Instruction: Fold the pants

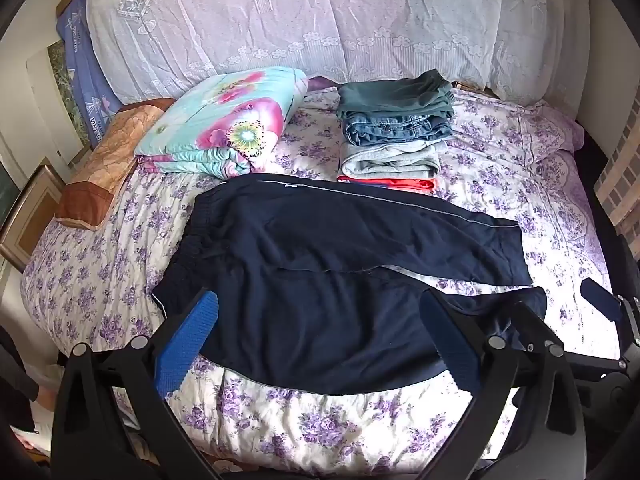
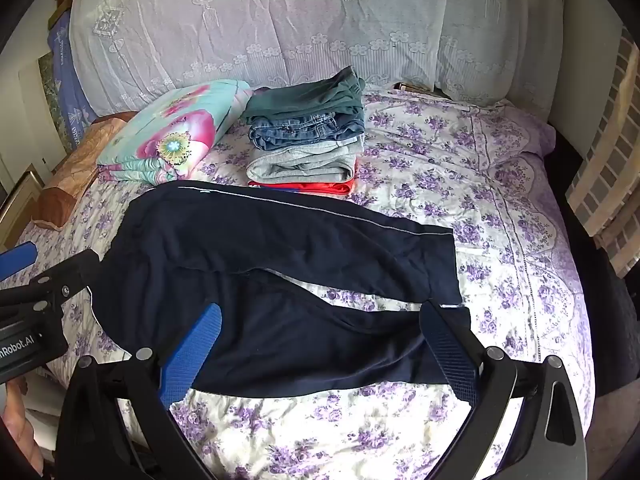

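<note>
Dark navy pants (image 1: 340,248) (image 2: 280,248) with a thin white side stripe lie flat across the flowered bed (image 1: 320,432) (image 2: 500,184). The waistband is at the left and the two legs run to the right, slightly apart. My left gripper (image 1: 318,298) hovers open above the near leg, its blue pads wide apart and empty. My right gripper (image 2: 320,310) also stands open over the near leg, close to the cuff end, holding nothing. Each gripper shows at the edge of the other's view: the right gripper (image 1: 600,296), the left gripper (image 2: 18,258).
A stack of folded clothes (image 1: 392,136) (image 2: 308,140) sits just behind the pants. Beside it, to the left, lie a folded floral quilt (image 1: 224,124) (image 2: 172,136) and a brown pillow (image 1: 104,168) (image 2: 68,184). Lace-covered pillows (image 1: 320,20) line the headboard.
</note>
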